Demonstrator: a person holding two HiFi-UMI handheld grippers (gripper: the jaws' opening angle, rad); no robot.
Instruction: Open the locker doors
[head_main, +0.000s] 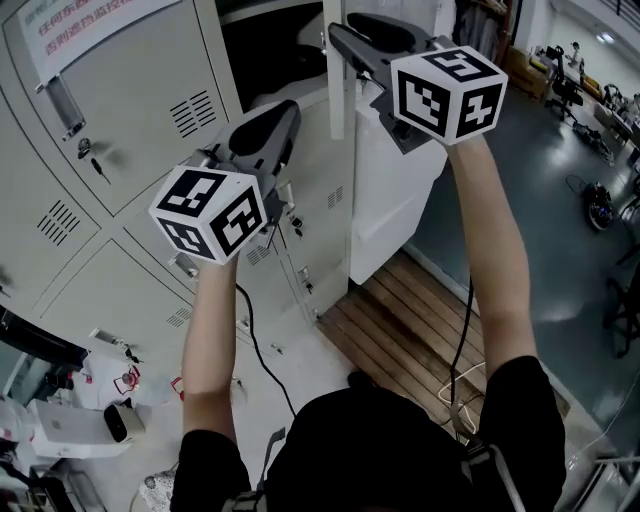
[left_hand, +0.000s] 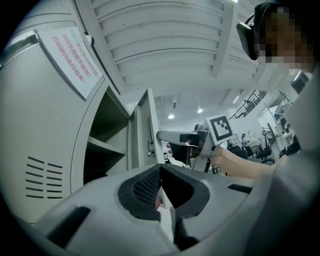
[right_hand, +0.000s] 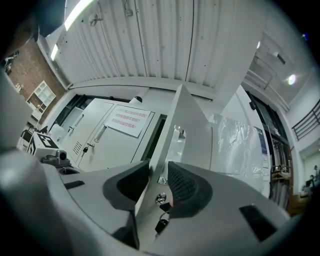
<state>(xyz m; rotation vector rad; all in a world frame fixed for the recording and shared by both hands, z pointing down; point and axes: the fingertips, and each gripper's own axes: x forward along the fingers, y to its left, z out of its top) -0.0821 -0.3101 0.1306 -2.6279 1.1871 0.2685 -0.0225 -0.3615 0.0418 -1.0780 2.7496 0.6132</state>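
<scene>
Overhead, locker door (head_main: 337, 100) edge behind right hand-held gripper (head_main: 338, 34).

Head top-down; others near locker door (right_hand: 192, 125)

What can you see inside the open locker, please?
Inside the open locker, beside its swung-out door, one shelf shows, bare as far as it is visible. The back is too dark to read, and the left gripper covers the lower part.
</scene>
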